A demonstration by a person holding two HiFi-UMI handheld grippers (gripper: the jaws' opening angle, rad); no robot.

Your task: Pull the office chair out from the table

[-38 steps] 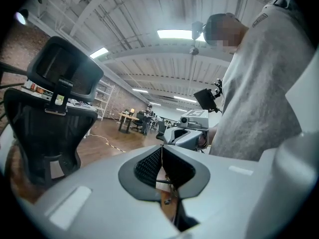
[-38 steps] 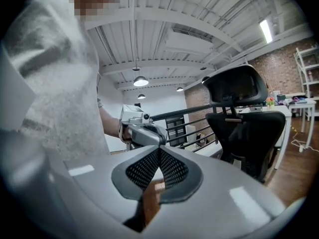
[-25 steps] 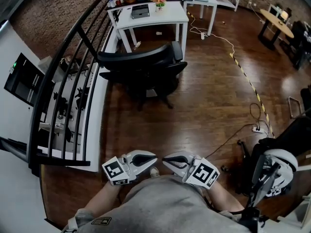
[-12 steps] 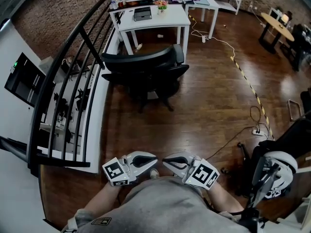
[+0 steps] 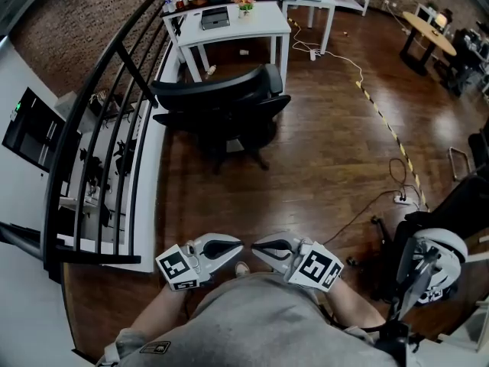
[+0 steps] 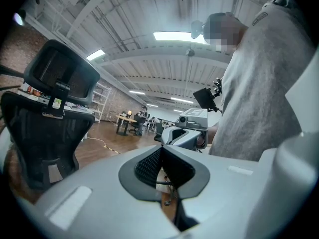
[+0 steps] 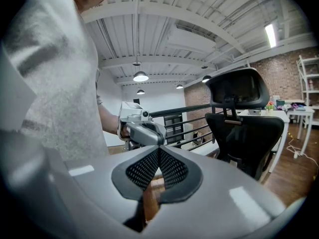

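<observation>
Black office chair (image 5: 221, 109) just beside white table's (image 5: 252, 27) front edge, left gripper (image 5: 229, 247) and right gripper (image 5: 263, 246) both closed, empty, well apart from chair

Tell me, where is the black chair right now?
In the head view the black office chair stands upper middle, just in front of the white table, black railing to its left.
</observation>
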